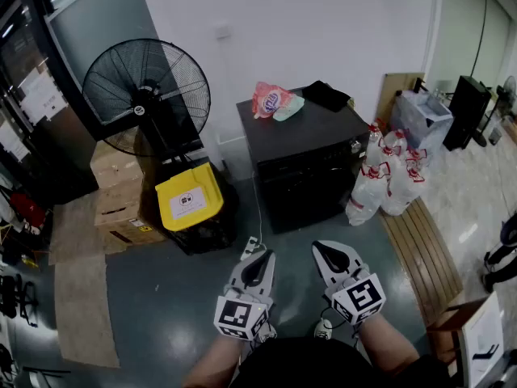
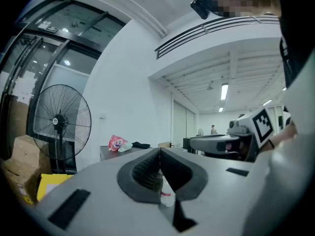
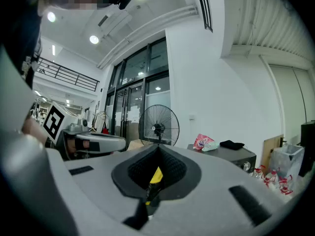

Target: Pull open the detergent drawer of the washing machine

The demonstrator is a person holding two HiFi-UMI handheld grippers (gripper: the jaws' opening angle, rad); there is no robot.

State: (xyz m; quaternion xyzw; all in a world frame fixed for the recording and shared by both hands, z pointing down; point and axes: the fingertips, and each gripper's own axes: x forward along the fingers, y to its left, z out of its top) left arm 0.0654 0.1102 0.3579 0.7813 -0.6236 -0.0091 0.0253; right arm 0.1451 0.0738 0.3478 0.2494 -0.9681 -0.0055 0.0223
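Note:
The washing machine [image 1: 307,160] is a black box standing against the white wall, a stretch of floor ahead of me. I cannot make out its detergent drawer from here. On its lid lie a pink bag [image 1: 269,99] and a black cloth [image 1: 326,95]. My left gripper [image 1: 260,257] and right gripper [image 1: 323,249] are held level side by side, low and close to my body, both shut with nothing between the jaws. The left gripper view shows the machine [image 2: 123,151] small at left. In the right gripper view the machine [image 3: 231,155] is at right.
A big black pedestal fan [image 1: 147,95] stands left of the machine above stacked cardboard boxes [image 1: 117,192] and a yellow-lidded bin [image 1: 189,196]. Several large water bottles [image 1: 388,176] crowd the machine's right side beside a wooden slatted board [image 1: 420,249]. A power strip [image 1: 250,245] lies on the floor.

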